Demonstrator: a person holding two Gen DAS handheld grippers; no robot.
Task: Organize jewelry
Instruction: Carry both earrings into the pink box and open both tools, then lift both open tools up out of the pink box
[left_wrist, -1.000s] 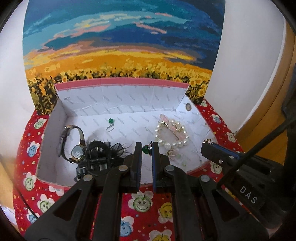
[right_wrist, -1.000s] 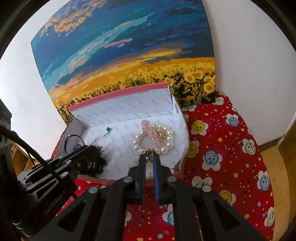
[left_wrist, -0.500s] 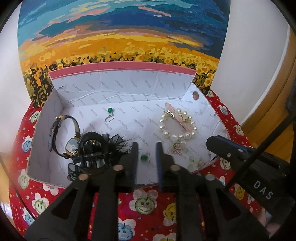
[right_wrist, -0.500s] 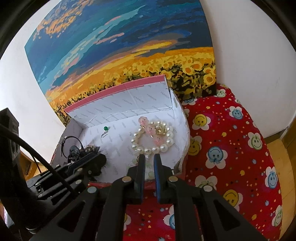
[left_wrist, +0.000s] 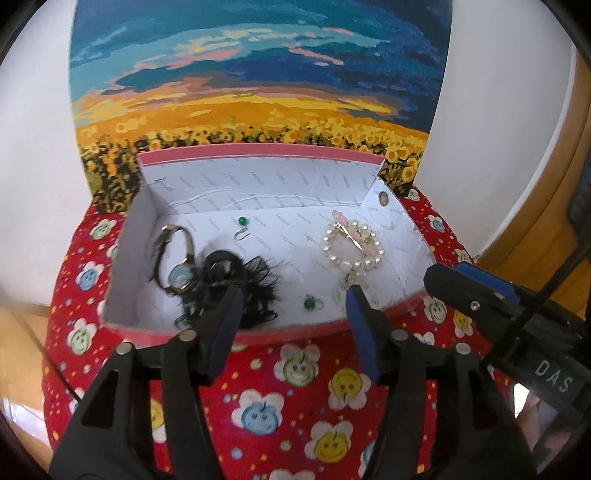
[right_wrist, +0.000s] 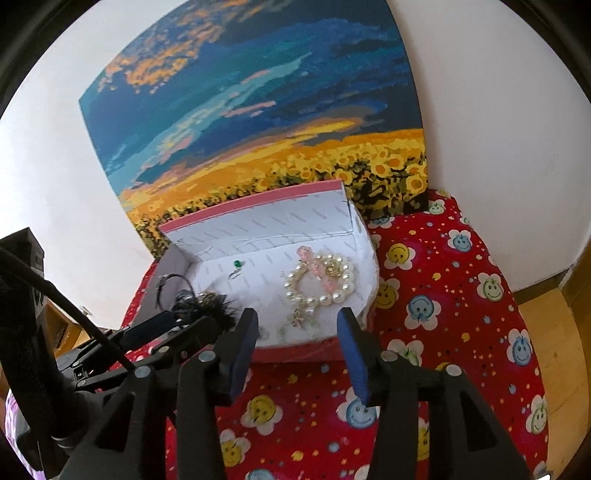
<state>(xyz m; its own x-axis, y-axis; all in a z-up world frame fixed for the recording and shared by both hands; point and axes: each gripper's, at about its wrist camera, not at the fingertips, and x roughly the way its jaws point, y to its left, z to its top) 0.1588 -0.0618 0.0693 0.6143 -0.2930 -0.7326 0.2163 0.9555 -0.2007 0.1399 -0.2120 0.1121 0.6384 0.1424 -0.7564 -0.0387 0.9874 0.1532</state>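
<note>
Behind black feather clip, watch half hidden

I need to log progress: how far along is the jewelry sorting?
Done: watch, pearl bracelet and two green earrings lie in the box. In hand: nothing; left gripper and right gripper are opening, empty. Left: no jewelry shows on the tablecloth.

Inside the open pink-rimmed box, lined with white paper, a pearl bracelet lies at two o'clock, a green-bead earring at eleven, a watch beside a black feathery hairpiece at nine, and another green earring at six.
</note>
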